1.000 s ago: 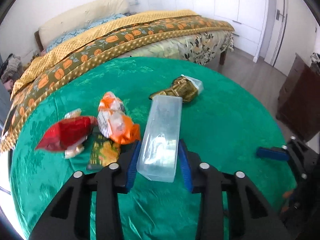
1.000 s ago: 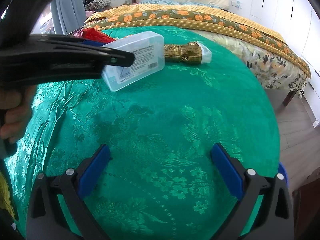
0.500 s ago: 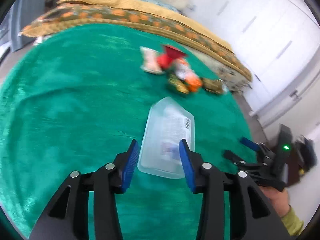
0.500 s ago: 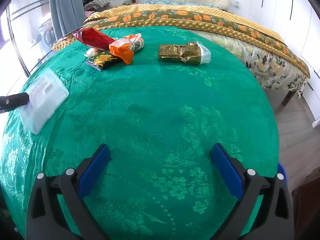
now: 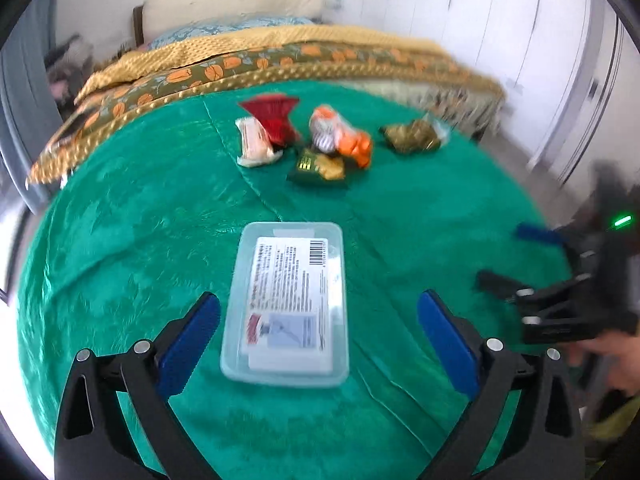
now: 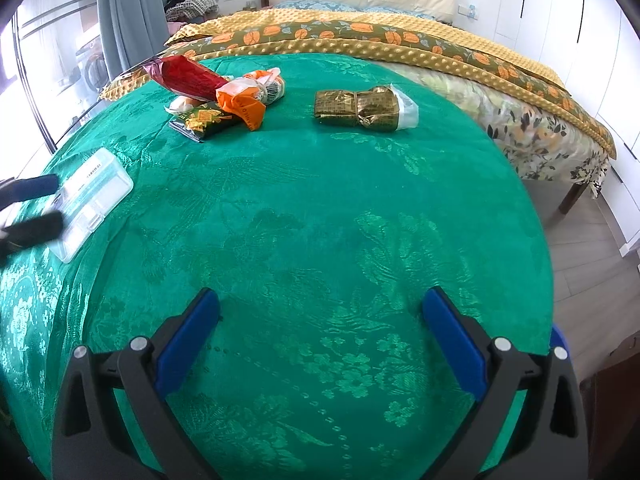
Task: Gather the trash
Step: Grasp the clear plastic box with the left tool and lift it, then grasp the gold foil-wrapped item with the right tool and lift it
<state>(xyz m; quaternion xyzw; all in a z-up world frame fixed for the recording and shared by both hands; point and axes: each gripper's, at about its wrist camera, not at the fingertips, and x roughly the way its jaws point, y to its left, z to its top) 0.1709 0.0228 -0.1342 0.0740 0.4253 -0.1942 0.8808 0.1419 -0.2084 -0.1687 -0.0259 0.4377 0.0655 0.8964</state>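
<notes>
A clear plastic box (image 5: 286, 304) with a printed label lies flat on the green tablecloth (image 5: 120, 240). My left gripper (image 5: 318, 336) straddles it, and its jaws are opening wide, with neither blue pad touching the box. In the right wrist view the box (image 6: 90, 200) sits at the table's left edge. Farther back lie a red wrapper (image 5: 274, 116), an orange wrapper (image 5: 342, 136), a green-and-yellow packet (image 5: 320, 166), a pale packet (image 5: 254, 144) and a gold-wrapped bundle (image 5: 412, 136). My right gripper (image 6: 320, 336) stands open and empty over the near cloth.
A bed (image 6: 360, 36) with an orange-patterned cover runs behind the round table. White wardrobe doors (image 6: 600, 20) line the right wall, with wooden floor (image 6: 592, 260) below them. A grey curtain (image 6: 132, 12) hangs at the back left.
My left gripper carried the clear box from the middle of the table to its left side, the box came to rest on the cloth, and the jaws spread wide. The right gripper stayed put.
</notes>
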